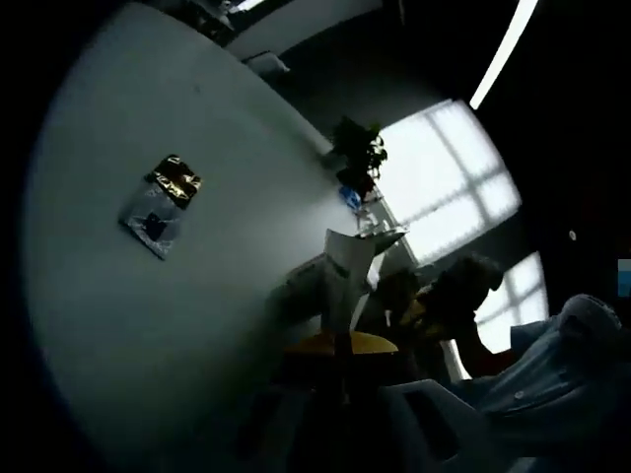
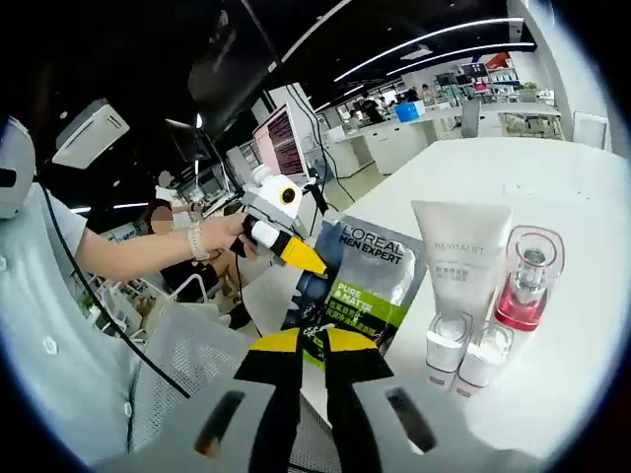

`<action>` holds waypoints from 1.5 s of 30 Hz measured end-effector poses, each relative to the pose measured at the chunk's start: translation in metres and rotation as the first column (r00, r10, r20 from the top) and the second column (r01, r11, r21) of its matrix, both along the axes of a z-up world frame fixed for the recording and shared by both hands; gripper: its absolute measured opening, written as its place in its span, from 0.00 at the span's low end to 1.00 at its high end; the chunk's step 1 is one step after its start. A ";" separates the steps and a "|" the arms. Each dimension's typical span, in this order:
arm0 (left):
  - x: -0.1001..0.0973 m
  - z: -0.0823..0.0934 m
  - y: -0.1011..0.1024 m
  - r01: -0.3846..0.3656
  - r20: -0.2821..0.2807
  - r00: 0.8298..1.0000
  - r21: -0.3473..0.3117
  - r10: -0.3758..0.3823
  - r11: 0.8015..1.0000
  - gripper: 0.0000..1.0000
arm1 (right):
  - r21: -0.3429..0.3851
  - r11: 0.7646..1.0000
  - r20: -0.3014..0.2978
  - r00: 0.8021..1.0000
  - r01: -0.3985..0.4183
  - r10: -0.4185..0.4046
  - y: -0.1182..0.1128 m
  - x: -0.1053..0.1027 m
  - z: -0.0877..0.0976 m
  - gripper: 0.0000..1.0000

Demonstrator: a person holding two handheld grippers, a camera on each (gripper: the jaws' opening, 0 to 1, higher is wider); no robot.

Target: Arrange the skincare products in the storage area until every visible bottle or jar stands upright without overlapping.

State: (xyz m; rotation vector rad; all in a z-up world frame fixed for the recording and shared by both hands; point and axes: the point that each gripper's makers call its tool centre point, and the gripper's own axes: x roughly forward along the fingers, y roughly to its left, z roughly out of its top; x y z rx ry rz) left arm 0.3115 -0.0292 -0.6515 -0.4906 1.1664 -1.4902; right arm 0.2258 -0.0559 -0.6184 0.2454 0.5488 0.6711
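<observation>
Pinched between the closed jaws of the right gripper (image 2: 314, 347), a L'Oreal sachet (image 2: 360, 286) hangs at the near edge of the white table (image 2: 552, 187), just beside an upright white tube (image 2: 459, 258), a pink bottle (image 2: 526, 279) and two small bottles (image 2: 465, 353). The left gripper (image 2: 294, 250), held in a hand (image 2: 219, 235), hovers off the table's edge; whether its jaws are open or closed cannot be told.

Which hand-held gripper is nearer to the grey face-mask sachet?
Right. The right hand-held gripper has its jaws closed on the lower edge of the sachet. The left hand-held gripper hangs off the table edge, just beside the sachet's upper left corner.
</observation>
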 end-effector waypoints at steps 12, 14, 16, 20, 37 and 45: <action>0.004 -0.035 -0.017 -0.049 -0.006 0.999 0.082 0.049 0.995 0.00 | -0.227 0.974 -0.026 1.000 0.006 -0.012 -0.005 0.008 -0.051 0.10; 0.006 -0.042 -0.020 -0.055 0.008 0.999 0.105 0.054 0.993 0.00 | -0.234 0.972 -0.035 0.999 0.002 -0.010 -0.005 0.009 -0.056 0.10; 0.006 -0.048 -0.023 -0.049 0.036 0.998 0.119 0.045 0.992 0.00 | -0.251 0.968 -0.050 0.999 -0.027 0.015 -0.003 0.008 -0.062 0.09; 0.003 -0.054 -0.027 -0.023 0.056 0.998 0.141 0.016 0.990 0.00 | -0.299 0.953 -0.049 0.998 -0.038 0.025 -0.002 0.010 -0.070 0.09; 0.016 -0.082 -0.029 0.013 0.371 0.921 0.268 -0.116 0.963 0.00 | -0.571 0.808 -0.075 0.990 -0.144 0.123 -0.014 0.021 -0.118 0.09; 0.025 -0.086 -0.025 0.023 0.540 0.821 0.297 -0.187 0.955 0.07 | -0.649 0.735 -0.115 0.980 -0.196 0.161 -0.020 0.019 -0.133 0.10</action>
